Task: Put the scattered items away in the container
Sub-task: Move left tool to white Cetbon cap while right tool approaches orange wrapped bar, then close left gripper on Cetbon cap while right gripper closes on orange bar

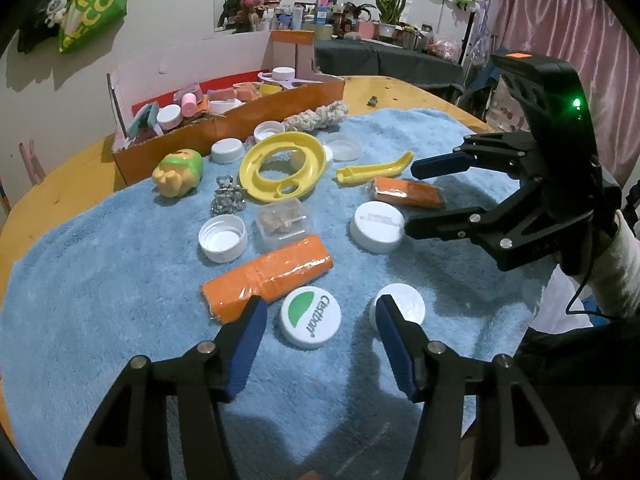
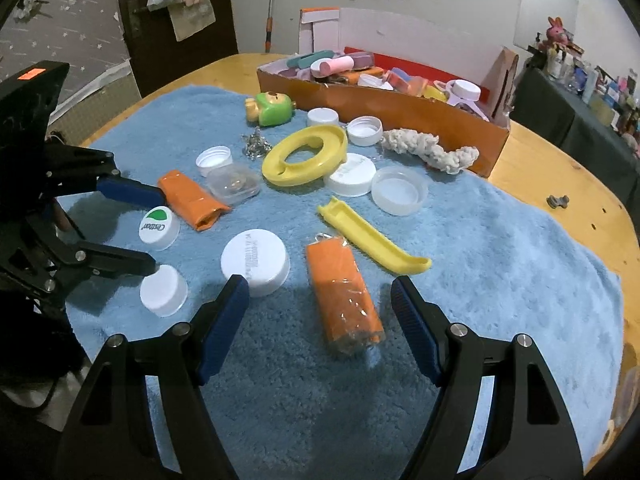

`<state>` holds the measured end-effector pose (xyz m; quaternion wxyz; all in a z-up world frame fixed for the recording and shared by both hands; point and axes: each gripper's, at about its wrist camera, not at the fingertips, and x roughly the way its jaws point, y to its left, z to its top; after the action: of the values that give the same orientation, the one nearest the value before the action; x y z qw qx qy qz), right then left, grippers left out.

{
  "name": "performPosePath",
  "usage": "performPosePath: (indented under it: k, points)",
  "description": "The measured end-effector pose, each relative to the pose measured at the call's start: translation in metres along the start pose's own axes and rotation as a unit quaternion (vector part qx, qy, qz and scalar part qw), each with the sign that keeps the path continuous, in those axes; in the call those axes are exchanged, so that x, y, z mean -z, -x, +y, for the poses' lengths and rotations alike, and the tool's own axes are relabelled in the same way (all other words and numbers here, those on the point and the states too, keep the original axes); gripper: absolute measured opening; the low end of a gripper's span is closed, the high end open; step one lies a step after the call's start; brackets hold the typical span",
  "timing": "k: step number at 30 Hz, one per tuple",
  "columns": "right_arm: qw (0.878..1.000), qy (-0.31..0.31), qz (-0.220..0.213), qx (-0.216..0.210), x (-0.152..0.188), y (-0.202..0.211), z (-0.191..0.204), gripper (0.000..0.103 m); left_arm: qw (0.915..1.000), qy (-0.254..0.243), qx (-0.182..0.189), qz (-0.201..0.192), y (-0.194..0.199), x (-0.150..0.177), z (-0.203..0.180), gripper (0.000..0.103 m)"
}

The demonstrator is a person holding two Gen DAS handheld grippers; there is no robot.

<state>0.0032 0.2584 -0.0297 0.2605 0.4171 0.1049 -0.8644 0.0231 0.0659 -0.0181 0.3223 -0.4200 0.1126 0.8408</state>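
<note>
An orange cardboard box [image 1: 280, 104] [image 2: 400, 110] with several items in it stands at the back of a blue towel [image 1: 120, 280] [image 2: 500, 280]. Scattered on the towel are white lids, two orange packets [image 1: 268, 276] [image 2: 344, 292], a yellow ring [image 1: 282, 166] [image 2: 306, 156], a yellow scoop [image 1: 374, 168] [image 2: 372, 236] and a green toy [image 1: 178, 172] [image 2: 272, 109]. My left gripper [image 1: 320, 308] [image 2: 154, 228] is open over a Cestbon lid [image 1: 311, 317] [image 2: 159, 227]. My right gripper [image 2: 320, 292] [image 1: 410, 196] is open over the nearer orange packet.
A clear plastic box [image 1: 285, 221], a metal bead cluster [image 1: 227, 199] and a white knotted rope [image 2: 430, 152] also lie on the towel. The round wooden table [image 2: 580, 184] shows beyond the towel. A cluttered dark table [image 1: 380, 52] stands behind.
</note>
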Motion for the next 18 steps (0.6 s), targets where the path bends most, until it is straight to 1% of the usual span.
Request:
performPosePath:
  k: [5, 8, 10, 11, 13, 18]
  points:
    - [1.0, -0.003, 0.001, -0.004, 0.0001, -0.0001, -0.0032, 0.073, 0.9999, -0.01, -0.009, 0.003, 0.0022, -0.0002, 0.001, 0.057]
    - [1.0, -0.003, 0.001, -0.006, -0.0005, -0.001, -0.0038, 0.073, 0.9996, -0.017, -0.018, 0.011, 0.0008, 0.0007, 0.0032, 0.057]
    - [1.0, -0.004, 0.0, -0.007, -0.0003, -0.0013, -0.0045, 0.073, 0.9996, -0.019, -0.017, 0.016, -0.0014, 0.0014, 0.004, 0.057]
    - [1.0, -0.004, 0.001, -0.008, -0.0002, -0.0016, -0.0047, 0.073, 0.9995, -0.02, -0.017, 0.017, -0.0025, 0.0018, 0.0035, 0.056]
    - [1.0, -0.005, -0.001, -0.009, -0.0002, -0.002, -0.0051, 0.073, 0.9994, -0.025, -0.017, 0.018, -0.0042, 0.0017, 0.0013, 0.052]
    - [1.0, 0.006, -0.001, -0.003, 0.0016, -0.0033, -0.002, 0.073, 0.9994, -0.028, -0.011, 0.015, -0.0058, 0.0016, -0.003, 0.046]
